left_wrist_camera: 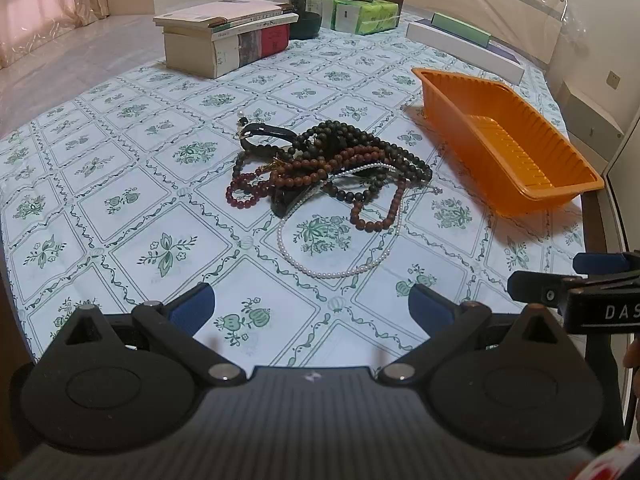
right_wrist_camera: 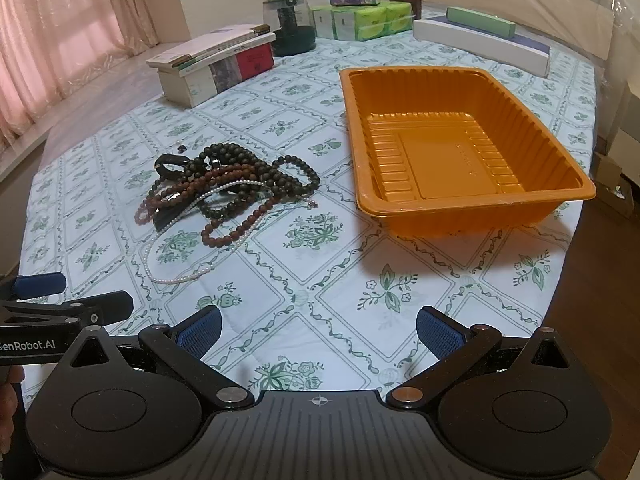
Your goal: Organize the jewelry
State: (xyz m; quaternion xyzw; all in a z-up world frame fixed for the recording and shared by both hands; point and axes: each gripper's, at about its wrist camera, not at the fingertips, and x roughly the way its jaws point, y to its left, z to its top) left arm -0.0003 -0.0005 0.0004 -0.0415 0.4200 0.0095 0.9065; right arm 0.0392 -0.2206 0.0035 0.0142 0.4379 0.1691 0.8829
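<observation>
A tangled pile of bead necklaces (left_wrist_camera: pixel 332 160) lies mid-table: dark green, brown and red strands, with a white pearl strand (left_wrist_camera: pixel 340 272) trailing toward me. The pile also shows in the right wrist view (right_wrist_camera: pixel 232 184). An empty orange plastic tray (right_wrist_camera: pixel 388 92) stands right of the pile, also seen in the left wrist view (left_wrist_camera: pixel 452 96). My left gripper (left_wrist_camera: pixel 312 312) is open and empty, low over the cloth in front of the pile. My right gripper (right_wrist_camera: pixel 318 332) is open and empty, in front of the tray. Each gripper shows at the other view's edge.
A floral tablecloth (right_wrist_camera: pixel 320 280) covers the table. At the back stand stacked books (left_wrist_camera: pixel 228 36), a dark glass jar (left_wrist_camera: pixel 304 8), tissue packs (left_wrist_camera: pixel 364 8) and long flat boxes (left_wrist_camera: pixel 468 40). The table's right edge runs just beyond the tray.
</observation>
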